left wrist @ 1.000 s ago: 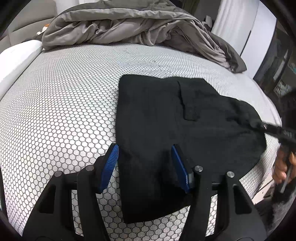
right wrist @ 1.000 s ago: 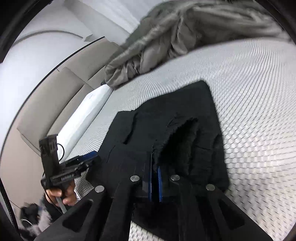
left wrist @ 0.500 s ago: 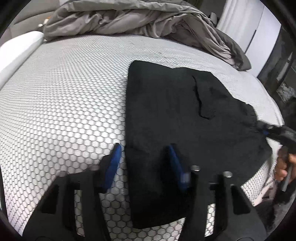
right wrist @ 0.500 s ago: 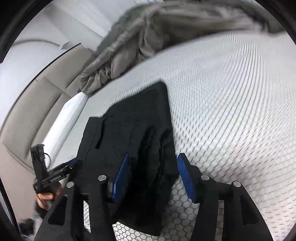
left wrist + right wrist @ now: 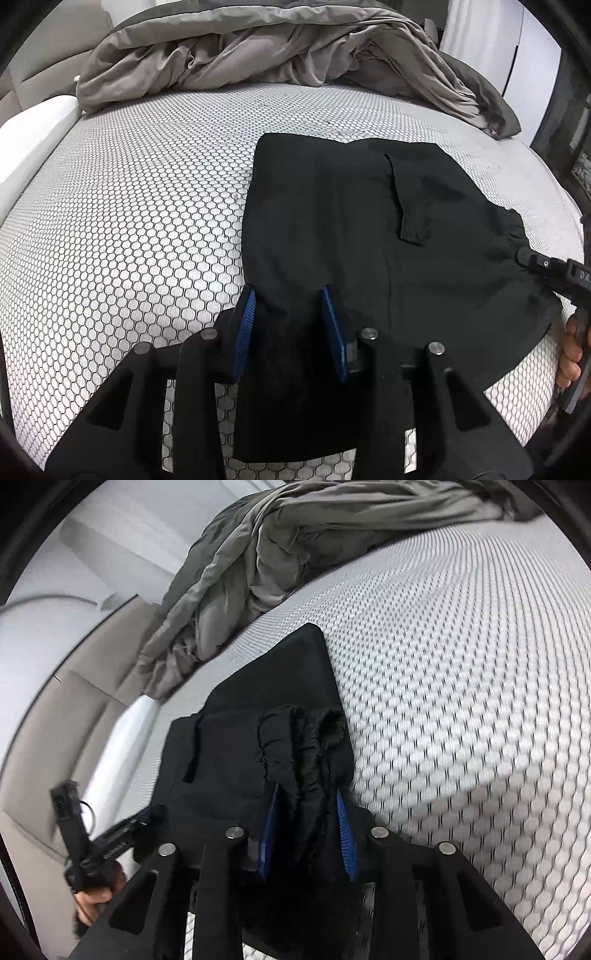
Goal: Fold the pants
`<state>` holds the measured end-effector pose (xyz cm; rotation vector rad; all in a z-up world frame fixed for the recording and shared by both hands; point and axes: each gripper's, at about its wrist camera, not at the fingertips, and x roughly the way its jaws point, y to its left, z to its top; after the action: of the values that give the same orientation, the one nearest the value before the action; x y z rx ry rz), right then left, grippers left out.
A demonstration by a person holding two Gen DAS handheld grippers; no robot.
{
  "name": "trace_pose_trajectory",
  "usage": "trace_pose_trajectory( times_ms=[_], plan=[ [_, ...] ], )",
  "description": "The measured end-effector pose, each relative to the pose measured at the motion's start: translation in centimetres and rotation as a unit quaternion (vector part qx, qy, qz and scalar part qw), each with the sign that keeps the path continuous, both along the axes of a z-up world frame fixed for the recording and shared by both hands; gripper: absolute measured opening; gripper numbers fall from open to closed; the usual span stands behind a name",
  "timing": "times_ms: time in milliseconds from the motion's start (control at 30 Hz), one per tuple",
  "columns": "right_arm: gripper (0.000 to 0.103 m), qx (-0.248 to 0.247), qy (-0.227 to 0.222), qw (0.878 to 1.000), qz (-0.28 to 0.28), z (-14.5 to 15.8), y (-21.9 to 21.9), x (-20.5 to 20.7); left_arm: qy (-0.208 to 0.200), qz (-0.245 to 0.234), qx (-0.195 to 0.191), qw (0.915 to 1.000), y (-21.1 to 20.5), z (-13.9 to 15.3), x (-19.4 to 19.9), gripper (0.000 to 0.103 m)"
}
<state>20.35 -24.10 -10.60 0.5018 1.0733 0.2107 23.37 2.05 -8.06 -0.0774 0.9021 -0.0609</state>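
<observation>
Black pants (image 5: 369, 236) lie folded on the honeycomb-patterned mattress (image 5: 129, 221). My left gripper (image 5: 288, 295) straddles their near left edge; its jaws are closing, with a slightly wrinkled fabric edge between the blue pads (image 5: 243, 328). In the right wrist view my right gripper (image 5: 306, 794) is closing too, and the bunched elastic waistband (image 5: 299, 746) fills the gap between its pads. The same pants (image 5: 258, 701) stretch away from it. Each view also catches the other gripper at the frame's edge: the right one (image 5: 546, 269) and the left one (image 5: 110, 845).
A crumpled grey duvet (image 5: 277, 48) is heaped along the far side of the bed. A white pillow (image 5: 26, 140) lies at the left edge. A hand (image 5: 570, 354) holds the right tool off the bed's right edge. A beige headboard (image 5: 55, 720) stands beyond.
My left gripper slid onto the pants' near left edge and its jaws narrowed. My right gripper let go of the fabric, opened wide, then narrowed around the bunched waistband.
</observation>
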Motion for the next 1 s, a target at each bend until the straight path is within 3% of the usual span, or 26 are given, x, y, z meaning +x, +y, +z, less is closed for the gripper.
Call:
trace_pose_trajectory(
  times_ms=[100, 200, 400, 533, 600, 633, 667, 767, 900, 1000],
  plan=[
    [0.05, -0.018, 0.0, 1.0, 0.005, 0.5, 0.0, 0.2, 0.0, 0.005, 0.004, 1.0, -0.1, 0.3, 0.1, 0.035],
    [0.067, -0.077, -0.007, 0.997, 0.029, 1.0, 0.3, -0.4, 0.001, 0.001, 0.017, 0.9999, -0.2, 0.4, -0.5, 0.042],
    [0.08, -0.169, -0.02, 0.984, 0.051, 2.7, -0.1, -2.8, -0.001, 0.004, -0.003, 1.0, 1.2, 1.5, -4.2, 0.058],
    [0.088, -0.152, -0.04, 0.985, 0.077, 5.0, 0.4, -5.0, -0.04, -0.008, -0.013, 0.9991, 1.5, 3.4, -7.5, 0.085],
    [0.093, -0.155, -0.079, 0.979, 0.107, 6.7, 1.6, -6.4, -0.059, -0.008, -0.007, 0.9982, 1.3, 4.3, -8.7, 0.087],
    [0.102, -0.162, -0.096, 0.976, 0.113, 7.4, 2.0, -7.1, -0.071, -0.007, -0.007, 0.9974, 1.1, 4.8, -9.3, 0.092],
    [0.103, -0.169, -0.118, 0.971, 0.119, 8.1, 2.6, -7.8, -0.084, -0.008, -0.007, 0.9964, 1.0, 5.2, -9.9, 0.103],
    [0.103, -0.169, -0.166, 0.962, 0.136, 9.4, 3.8, -9.5, -0.13, -0.012, 0.004, 0.9914, 0.4, 6.4, -11.5, 0.102],
    [0.103, -0.192, -0.197, 0.952, 0.137, 9.7, 5.1, -10.0, -0.15, -0.015, 0.021, 0.9883, -0.7, 6.7, -12.3, 0.102],
    [0.103, -0.183, -0.205, 0.953, 0.125, 9.4, 5.4, -9.3, -0.151, -0.016, 0.011, 0.9883, -1.3, 6.7, -12.5, 0.102]
  ],
)
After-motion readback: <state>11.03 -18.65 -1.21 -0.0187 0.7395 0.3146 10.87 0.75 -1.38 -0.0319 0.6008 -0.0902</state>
